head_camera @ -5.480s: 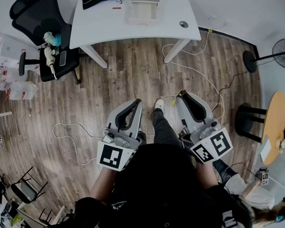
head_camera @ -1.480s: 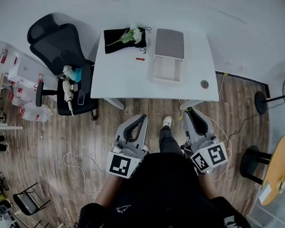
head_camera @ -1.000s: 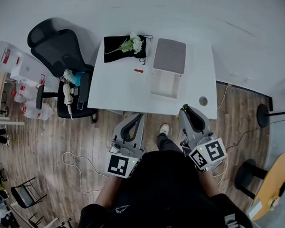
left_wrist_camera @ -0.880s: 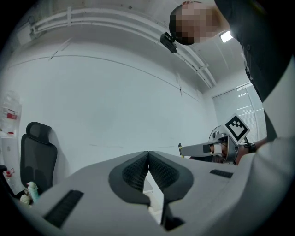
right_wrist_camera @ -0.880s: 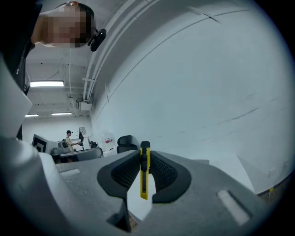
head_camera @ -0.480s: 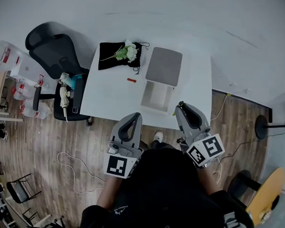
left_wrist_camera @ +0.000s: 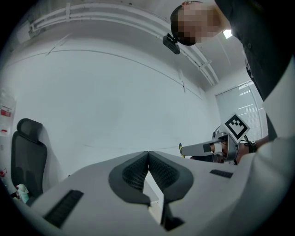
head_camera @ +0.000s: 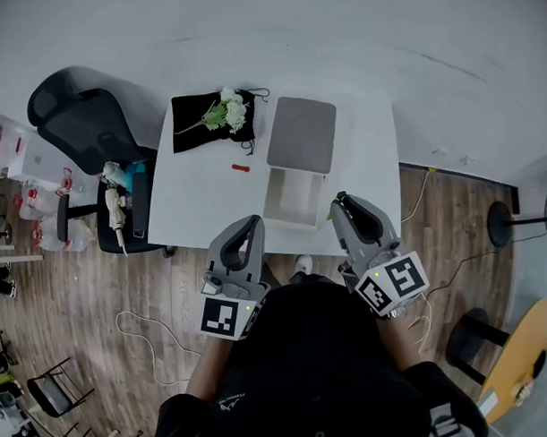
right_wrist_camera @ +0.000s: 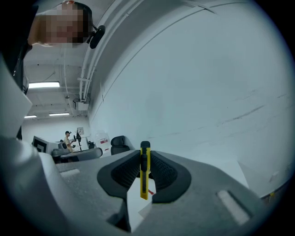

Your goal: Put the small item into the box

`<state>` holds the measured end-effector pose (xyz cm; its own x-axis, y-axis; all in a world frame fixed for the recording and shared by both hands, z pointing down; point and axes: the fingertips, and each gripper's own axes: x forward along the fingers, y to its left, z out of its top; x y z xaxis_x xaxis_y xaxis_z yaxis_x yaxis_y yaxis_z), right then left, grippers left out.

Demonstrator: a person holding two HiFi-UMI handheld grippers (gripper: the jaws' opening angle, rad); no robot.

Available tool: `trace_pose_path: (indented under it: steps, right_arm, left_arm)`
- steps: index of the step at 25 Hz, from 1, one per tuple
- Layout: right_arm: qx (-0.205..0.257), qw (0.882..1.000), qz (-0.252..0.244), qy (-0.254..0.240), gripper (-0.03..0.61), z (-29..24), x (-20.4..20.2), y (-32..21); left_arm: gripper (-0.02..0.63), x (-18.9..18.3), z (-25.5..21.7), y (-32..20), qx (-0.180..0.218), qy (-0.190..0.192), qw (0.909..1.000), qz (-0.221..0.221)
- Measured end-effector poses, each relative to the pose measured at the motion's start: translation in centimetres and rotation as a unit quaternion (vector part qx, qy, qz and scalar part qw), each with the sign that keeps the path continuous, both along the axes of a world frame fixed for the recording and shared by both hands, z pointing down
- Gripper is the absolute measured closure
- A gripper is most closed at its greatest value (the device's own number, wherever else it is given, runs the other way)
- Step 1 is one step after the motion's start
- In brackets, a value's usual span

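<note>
On the white table [head_camera: 201,202], an open white box [head_camera: 291,199] lies with its grey lid [head_camera: 302,134] folded back behind it. A small red item [head_camera: 240,168] rests on the tabletop left of the box. My right gripper [head_camera: 337,202] is at the table's near edge beside the box, shut on a yellow utility knife [right_wrist_camera: 144,170] that stands upright between the pads. My left gripper [head_camera: 245,225] is at the near edge left of the box; its jaws meet with nothing between them [left_wrist_camera: 148,156]. The right gripper [left_wrist_camera: 216,147] also shows in the left gripper view.
A black cloth [head_camera: 208,126] with white flowers [head_camera: 227,109] lies at the table's back left. A black office chair [head_camera: 82,121] holding clutter stands left of the table. Cables trail over the wooden floor [head_camera: 97,300], and a white wall runs behind the table.
The person has walked up to the table. It has come nearer in the head view, and both grippers now reach its near edge. The jaws have not changed.
</note>
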<state>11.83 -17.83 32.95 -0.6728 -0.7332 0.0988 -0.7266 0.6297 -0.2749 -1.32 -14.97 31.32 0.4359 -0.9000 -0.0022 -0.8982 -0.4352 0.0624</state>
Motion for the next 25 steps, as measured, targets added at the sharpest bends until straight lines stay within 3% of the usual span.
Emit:
trace_pose_path:
  steps: [12,25]
  right_arm:
    - [-0.035,0.992,0.118,0.022,0.508,1.4,-3.0,-4.4]
    - [-0.078,0.977,0.189,0.062,0.508,5.7,-4.6,-6.1]
  left_arm:
    - [0.609,-2.1,0.7,-8.1,-0.028,0.033,0.9894,0.138]
    - [0.609,-2.4,3.3,-10.8,-0.066,0.039,0.9698,0.231]
